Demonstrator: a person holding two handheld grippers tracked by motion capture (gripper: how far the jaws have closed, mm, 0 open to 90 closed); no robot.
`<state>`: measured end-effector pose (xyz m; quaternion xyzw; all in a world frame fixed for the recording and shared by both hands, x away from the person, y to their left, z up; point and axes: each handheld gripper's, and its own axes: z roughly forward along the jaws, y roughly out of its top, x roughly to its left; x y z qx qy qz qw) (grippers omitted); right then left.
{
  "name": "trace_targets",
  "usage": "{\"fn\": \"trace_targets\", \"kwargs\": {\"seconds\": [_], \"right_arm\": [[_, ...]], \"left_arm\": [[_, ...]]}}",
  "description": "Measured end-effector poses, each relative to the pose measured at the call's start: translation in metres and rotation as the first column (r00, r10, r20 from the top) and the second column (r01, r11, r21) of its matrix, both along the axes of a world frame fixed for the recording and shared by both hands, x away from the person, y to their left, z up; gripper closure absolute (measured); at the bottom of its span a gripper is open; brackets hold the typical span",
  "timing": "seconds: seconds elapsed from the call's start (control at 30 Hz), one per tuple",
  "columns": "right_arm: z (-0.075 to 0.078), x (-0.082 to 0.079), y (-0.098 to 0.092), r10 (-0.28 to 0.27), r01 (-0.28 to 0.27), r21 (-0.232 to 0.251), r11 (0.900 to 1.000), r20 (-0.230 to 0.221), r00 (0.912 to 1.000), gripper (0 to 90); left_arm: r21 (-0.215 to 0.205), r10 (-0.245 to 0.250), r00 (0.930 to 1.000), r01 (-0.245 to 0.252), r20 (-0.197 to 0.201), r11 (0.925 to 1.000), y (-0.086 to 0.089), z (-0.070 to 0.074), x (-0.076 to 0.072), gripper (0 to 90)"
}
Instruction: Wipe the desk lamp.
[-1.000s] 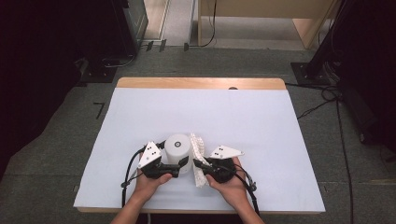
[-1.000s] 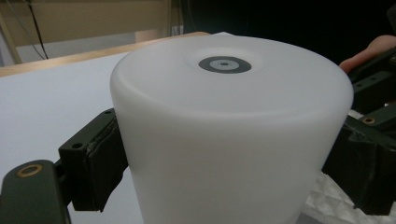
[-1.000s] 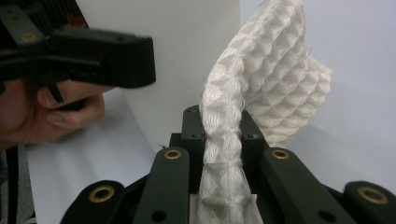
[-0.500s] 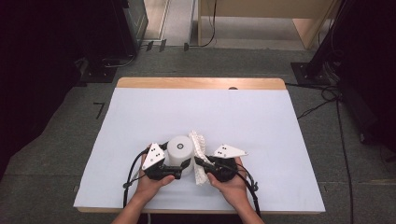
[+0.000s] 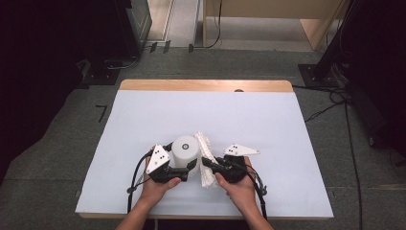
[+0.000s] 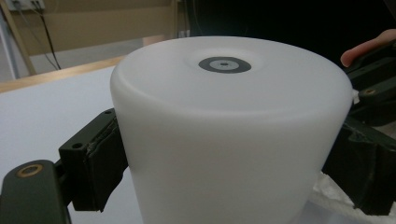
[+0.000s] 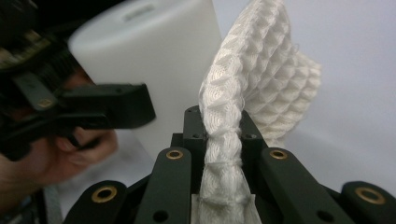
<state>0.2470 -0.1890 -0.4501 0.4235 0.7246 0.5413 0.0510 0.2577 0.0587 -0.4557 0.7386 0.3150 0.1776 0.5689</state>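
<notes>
Both grippers lie level side by side, left gripper (image 5: 191, 165) jaws spread wide, right gripper (image 5: 205, 162) jaws pinched.

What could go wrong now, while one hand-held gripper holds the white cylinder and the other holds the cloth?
1. The left hand-held gripper clamps the smooth white cylinder only at its sides, so it might slip or tip if the cloth pushes hard.
2. The right hand-held gripper pinches only a narrow fold of the waffle cloth; rubbing could pull it free.
3. Both work near the table's front edge, so a slipped cylinder could roll off.
</notes>
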Motion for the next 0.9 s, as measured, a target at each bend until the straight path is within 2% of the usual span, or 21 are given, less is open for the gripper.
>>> {"fn": "trace_targets", "kwargs": {"seconds": [0.07, 0.13, 0.23, 0.3, 0.4, 0.43, 0.47, 0.5, 0.53, 0.57, 0.6, 0.63, 0.67, 0.7, 0.73, 0.77, 0.8, 0.87, 0.9], "right_arm": [[0.004, 0.0, 0.003, 0.017, -0.017, -0.006, 1.0, 0.042, 0.999, 79.7], [0.005, -0.001, 0.005, 0.026, -0.025, -0.019, 1.0, 0.057, 0.998, 79.8], [-0.001, 0.0, 0.005, 0.031, -0.031, -0.003, 1.0, 0.026, 0.9992, 79.8], [-0.009, -0.001, 0.008, 0.027, -0.026, -0.02, 0.999, 0.011, 0.9996, 79.8], [-0.013, -0.001, 0.01, 0.023, -0.023, -0.034, 0.999, 0.001, 0.9997, 79.8], [-0.012, 0.0, 0.01, 0.021, -0.02, -0.043, 0.999, 0.011, 0.9997, 79.8], [-0.009, 0.0, 0.009, 0.019, -0.018, -0.051, 0.999, 0.02, 0.9996, 79.7], [0.0, -0.002, 0.005, 0.018, -0.016, -0.033, 0.999, 0.05, 0.9986, 79.7], [0.0, -0.002, 0.005, 0.018, -0.016, -0.033, 0.999, 0.05, 0.9986, 79.7], [0.013, -0.002, -0.002, 0.008, -0.008, 0.018, 1.0, 0.029, 0.9996, 79.9], [0.013, -0.002, -0.002, 0.008, -0.008, 0.018, 1.0, 0.029, 0.9996, 79.9], [0.028, -0.007, -0.009, -0.03, 0.028, 0.041, 0.999, 0.062, 0.9976, 80.1], [0.028, -0.007, -0.009, -0.03, 0.028, 0.041, 0.999, 0.062, 0.9976, 80.1], [0.03, -0.008, -0.007, -0.038, 0.043, -0.046, 0.998, 0.111, 0.9931, 80.2], [0.026, -0.006, -0.008, -0.032, 0.038, -0.056, 0.998, 0.102, 0.9943, 80.2], [0.01, -0.001, -0.011, -0.019, 0.018, 0.017, 1.0, 0.031, 0.9994, 80.4], [0.01, -0.001, -0.011, -0.019, 0.018, 0.017, 1.0, 0.031, 0.9994, 80.4], [-0.002, -0.001, -0.008, -0.009, 0.009, -0.008, 1.0, -0.008, 0.9999, 80.4], [-0.006, -0.002, -0.007, -0.001, 0.001, -0.018, 1.0, -0.012, 0.9999, 80.4]], "left_arm": [[0.007, 0.005, 1.0, -0.005, -0.004, 1.0, 0.0, -0.003, 0.0, 9.2], [0.003, 0.002, 0.9999, -0.002, -0.011, 1.0, 0.002, -0.003, 0.0, 9.2], [-0.02, 0.009, 0.9998, -0.009, -0.015, 0.9997, 0.004, -0.001, 0.002, 9.2], [0.0, 0.014, 0.9999, -0.014, -0.002, 0.9999, 0.004, 0.001, 0.002, 9.2], [-0.001, 0.003, 1.0, -0.003, 0.0, 1.0, 0.004, 0.002, 0.001, 9.2], [-0.001, 0.0, 1.0, 0.0, -0.004, 1.0, 0.003, 0.001, 0.001, 9.2], [0.01, -0.007, 1.0, 0.007, 0.003, 0.9999, 0.002, 0.0, 0.0, 9.2], [0.047, -0.011, 0.9998, 0.01, 0.015, 0.9989, -0.001, -0.002, -0.002, 9.2], [0.064, -0.011, 0.9998, 0.01, 0.014, 0.9979, -0.003, -0.003, -0.002, 9.2], [0.044, -0.028, 0.9996, 0.028, -0.007, 0.9986, -0.004, -0.002, -0.001, 9.2], [-0.005, -0.024, 0.9993, 0.024, -0.029, 0.9997, -0.003, 0.002, -0.001, 9.2], [-0.032, -0.037, 0.9992, 0.037, -0.012, 0.9988, -0.004, 0.006, -0.002, 9.2], [-0.011, -0.047, 0.9988, 0.047, 0.012, 0.9989, -0.007, 0.01, -0.003, 9.2], [0.004, -0.048, 0.9984, 0.048, 0.028, 0.9988, -0.011, 0.012, -0.004, 9.2], [0.01, -0.054, 0.9981, 0.054, 0.03, 0.9985, -0.013, 0.013, -0.003, 9.2], [-0.017, -0.056, 0.9984, 0.056, 0.007, 0.9983, -0.012, 0.012, 0.0, 9.2], [-0.017, -0.056, 0.9984, 0.056, 0.007, 0.9983, -0.012, 0.012, 0.0, 9.2], [-0.024, -0.056, 0.9984, 0.056, 0.002, 0.9981, -0.01, 0.011, 0.0, 9.2], [-0.01, -0.055, 0.9984, 0.056, 0.011, 0.9984, -0.01, 0.01, 0.0, 9.2]]}}
